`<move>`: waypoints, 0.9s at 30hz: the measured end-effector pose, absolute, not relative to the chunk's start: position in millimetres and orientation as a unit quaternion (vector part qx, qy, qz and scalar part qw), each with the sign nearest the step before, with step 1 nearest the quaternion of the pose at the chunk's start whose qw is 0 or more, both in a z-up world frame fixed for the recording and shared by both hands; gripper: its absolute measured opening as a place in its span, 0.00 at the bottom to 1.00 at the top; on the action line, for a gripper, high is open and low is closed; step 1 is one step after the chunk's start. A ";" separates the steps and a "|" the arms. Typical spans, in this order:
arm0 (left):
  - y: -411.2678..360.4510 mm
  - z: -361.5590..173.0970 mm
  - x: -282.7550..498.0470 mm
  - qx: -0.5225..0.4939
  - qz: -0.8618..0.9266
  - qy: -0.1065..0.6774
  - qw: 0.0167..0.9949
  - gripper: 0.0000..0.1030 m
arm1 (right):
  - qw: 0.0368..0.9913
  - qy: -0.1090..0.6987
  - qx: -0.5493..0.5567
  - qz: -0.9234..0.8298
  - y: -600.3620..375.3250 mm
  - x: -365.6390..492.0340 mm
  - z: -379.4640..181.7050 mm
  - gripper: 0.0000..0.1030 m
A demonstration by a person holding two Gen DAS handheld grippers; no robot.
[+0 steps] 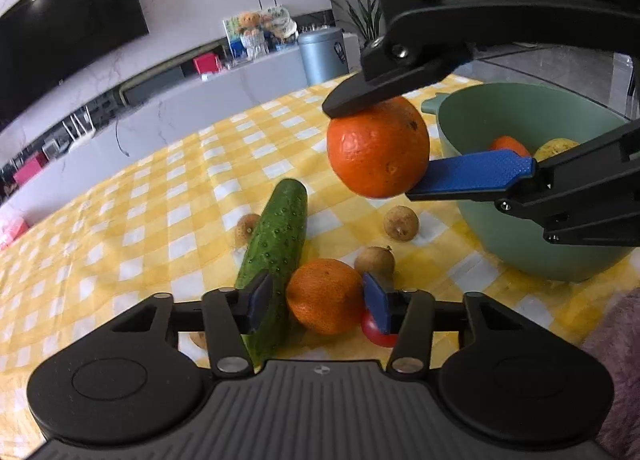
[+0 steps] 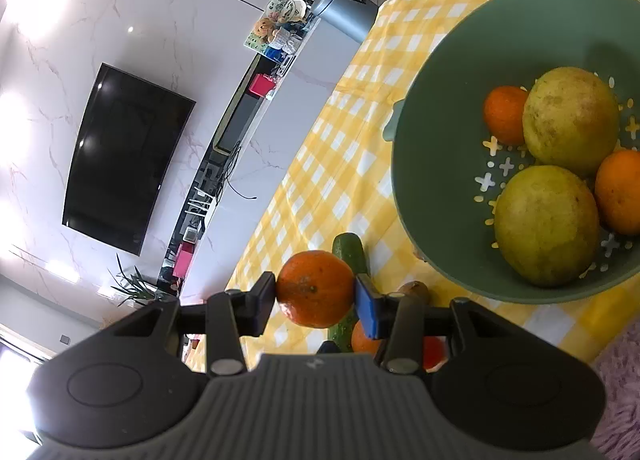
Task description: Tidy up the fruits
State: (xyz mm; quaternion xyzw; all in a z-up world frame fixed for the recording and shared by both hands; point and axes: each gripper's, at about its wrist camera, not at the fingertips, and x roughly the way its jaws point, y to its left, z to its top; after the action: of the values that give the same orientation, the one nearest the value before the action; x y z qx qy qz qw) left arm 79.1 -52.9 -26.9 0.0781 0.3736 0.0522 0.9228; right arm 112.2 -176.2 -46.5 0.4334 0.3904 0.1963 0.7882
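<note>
Bracketing a table orange [image 1: 325,296], the left gripper [image 1: 318,300] has its jaws narrowed around it, though whether the pads press on it cannot be told. Alongside lie a cucumber [image 1: 276,252], three small brown fruits and a red one. Farther off, the right gripper [image 2: 316,296] is clamped on a second orange [image 2: 314,288], held aloft beside the green bowl [image 2: 432,196]. Four fruits are already bowled; judged roughly half done.

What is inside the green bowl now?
In the green bowl lie two yellow-green fruits and two oranges. Its floor has cross-shaped holes. Anything beneath the fruits is covered and cannot be seen.
</note>
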 end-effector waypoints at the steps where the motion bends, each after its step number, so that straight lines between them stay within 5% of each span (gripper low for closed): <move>1: -52.2 -25.8 78.8 0.068 0.045 0.380 0.921 0.46 | 0.788 0.389 0.435 0.196 -177.4 111.7 -46.0 0.39; 16: -36.5 -13.1 48.4 -0.065 0.066 0.419 0.903 0.45 | 0.801 0.369 0.437 0.180 -195.1 104.0 -36.4 0.39; 23: -33.9 -13.3 44.6 0.032 0.010 0.383 0.923 0.53 | 0.794 0.371 0.446 0.184 -199.5 104.8 -37.0 0.39; 27: -11.0 0.1 47.0 0.002 -0.041 0.364 0.930 0.57 | 0.791 0.370 0.454 0.178 -202.5 106.0 -38.4 0.39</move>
State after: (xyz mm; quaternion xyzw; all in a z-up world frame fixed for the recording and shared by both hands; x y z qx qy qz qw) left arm 47.0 -11.0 0.1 0.0024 0.3644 -0.0411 0.9303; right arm 106.0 -202.5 -38.4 0.4541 0.3700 0.1781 0.7907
